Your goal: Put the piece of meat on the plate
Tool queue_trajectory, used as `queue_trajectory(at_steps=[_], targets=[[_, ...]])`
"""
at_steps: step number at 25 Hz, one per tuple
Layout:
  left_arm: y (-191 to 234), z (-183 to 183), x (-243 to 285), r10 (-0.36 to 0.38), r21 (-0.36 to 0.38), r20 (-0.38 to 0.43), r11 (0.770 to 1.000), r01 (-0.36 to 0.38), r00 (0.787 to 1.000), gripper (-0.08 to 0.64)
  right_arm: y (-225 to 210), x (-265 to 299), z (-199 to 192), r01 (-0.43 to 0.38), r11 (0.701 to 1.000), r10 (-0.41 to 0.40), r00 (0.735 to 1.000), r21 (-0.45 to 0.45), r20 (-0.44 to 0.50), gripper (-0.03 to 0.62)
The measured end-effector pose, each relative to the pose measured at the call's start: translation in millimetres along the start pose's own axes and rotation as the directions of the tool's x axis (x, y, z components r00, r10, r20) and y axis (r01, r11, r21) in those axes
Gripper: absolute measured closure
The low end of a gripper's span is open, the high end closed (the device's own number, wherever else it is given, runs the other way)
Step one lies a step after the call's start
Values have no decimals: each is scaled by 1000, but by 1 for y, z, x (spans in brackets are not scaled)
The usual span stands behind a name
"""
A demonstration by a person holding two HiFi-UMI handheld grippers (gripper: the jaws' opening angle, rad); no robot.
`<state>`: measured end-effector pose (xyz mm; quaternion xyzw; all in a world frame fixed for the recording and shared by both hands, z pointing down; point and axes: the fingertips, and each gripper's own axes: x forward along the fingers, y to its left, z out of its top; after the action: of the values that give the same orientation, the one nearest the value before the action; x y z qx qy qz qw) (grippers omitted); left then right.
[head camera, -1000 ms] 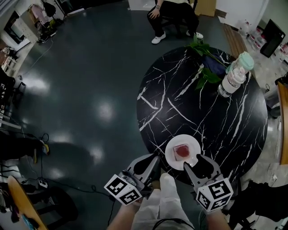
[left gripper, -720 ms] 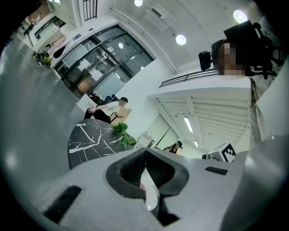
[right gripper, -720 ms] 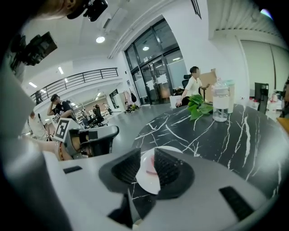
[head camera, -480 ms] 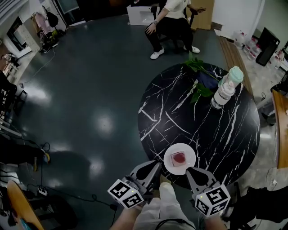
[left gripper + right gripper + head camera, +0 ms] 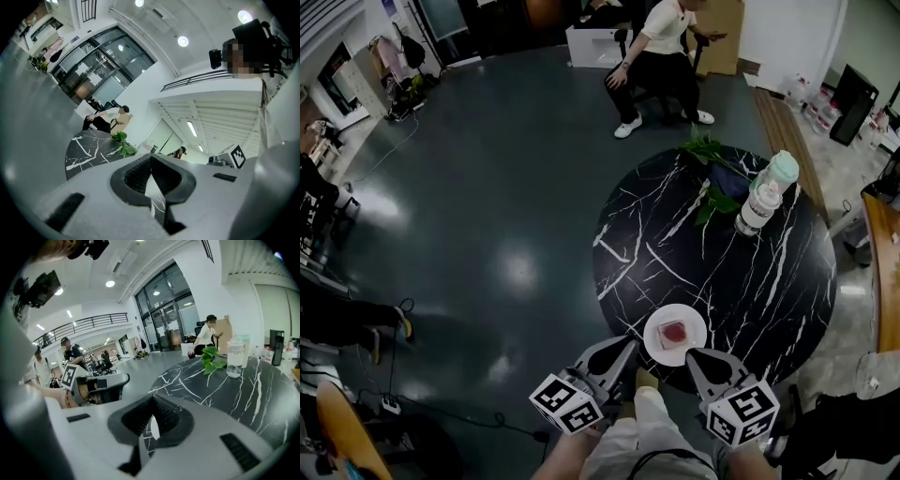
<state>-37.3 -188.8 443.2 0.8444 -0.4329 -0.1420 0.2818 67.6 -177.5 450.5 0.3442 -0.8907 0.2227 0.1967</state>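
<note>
Dark, glossy floor spreads around a round black desk veined with white. Near its closest edge sits the white plate, and the piece of meat lies red and flat in the middle of it. My left tongs and right tongs hang just off the desk's near rim, one to either side of the plate, touching neither it nor the meat. Both pairs are closed tip to tip with nothing between them. On the far side of the desk stand a clear bottle with a pale cap and some green leaves beside it. Beyond the desk, a person sits.
</note>
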Motion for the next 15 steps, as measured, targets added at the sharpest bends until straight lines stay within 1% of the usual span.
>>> queue_trajectory(at_steps=[9, 15], targets=[[5, -8, 0, 3, -13, -7, 1000, -3, 1000, 552, -6, 1, -6, 15, 1000, -15, 1000, 12, -21, 581], [9, -7, 1, 17, -18, -5, 1000, -17, 1000, 552, -7, 5, -8, 7, 1000, -7, 1000, 15, -24, 581]])
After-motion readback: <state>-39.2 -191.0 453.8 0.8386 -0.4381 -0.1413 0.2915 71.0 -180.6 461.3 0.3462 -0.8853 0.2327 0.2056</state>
